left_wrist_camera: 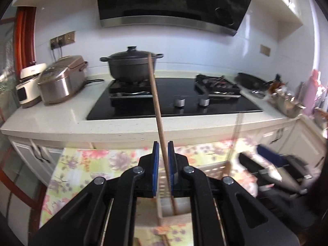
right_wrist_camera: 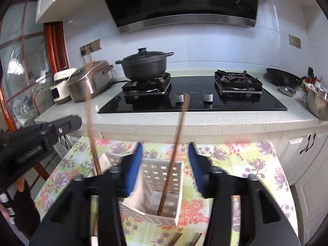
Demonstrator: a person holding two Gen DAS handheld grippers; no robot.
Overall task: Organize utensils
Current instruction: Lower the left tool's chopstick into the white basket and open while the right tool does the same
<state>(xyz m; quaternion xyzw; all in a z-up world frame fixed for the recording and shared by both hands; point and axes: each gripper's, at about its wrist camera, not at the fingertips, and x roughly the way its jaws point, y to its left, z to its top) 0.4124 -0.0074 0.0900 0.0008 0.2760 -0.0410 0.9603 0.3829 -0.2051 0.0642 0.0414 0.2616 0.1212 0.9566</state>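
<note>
My left gripper (left_wrist_camera: 163,144) is shut on a brown wooden chopstick (left_wrist_camera: 158,121) that stands upright, its lower end in a white perforated utensil holder (left_wrist_camera: 164,179) under the jaws. In the right wrist view my right gripper (right_wrist_camera: 165,147) is open around that white holder (right_wrist_camera: 157,186). A second chopstick (right_wrist_camera: 174,155) stands loose in the holder between the jaws, leaning slightly right. The left gripper (right_wrist_camera: 61,128) shows at the left with its blurred chopstick (right_wrist_camera: 91,131). More chopstick ends (right_wrist_camera: 196,240) lie on the floral tablecloth (right_wrist_camera: 256,164) at the bottom edge.
Beyond the table runs a white counter (right_wrist_camera: 205,121) with a black gas hob (right_wrist_camera: 192,100), a black lidded pot (right_wrist_camera: 144,63), two rice cookers (right_wrist_camera: 90,80) at left, and a wok (right_wrist_camera: 284,79) and steel bowl (right_wrist_camera: 316,102) at right. A range hood (right_wrist_camera: 184,2) hangs above.
</note>
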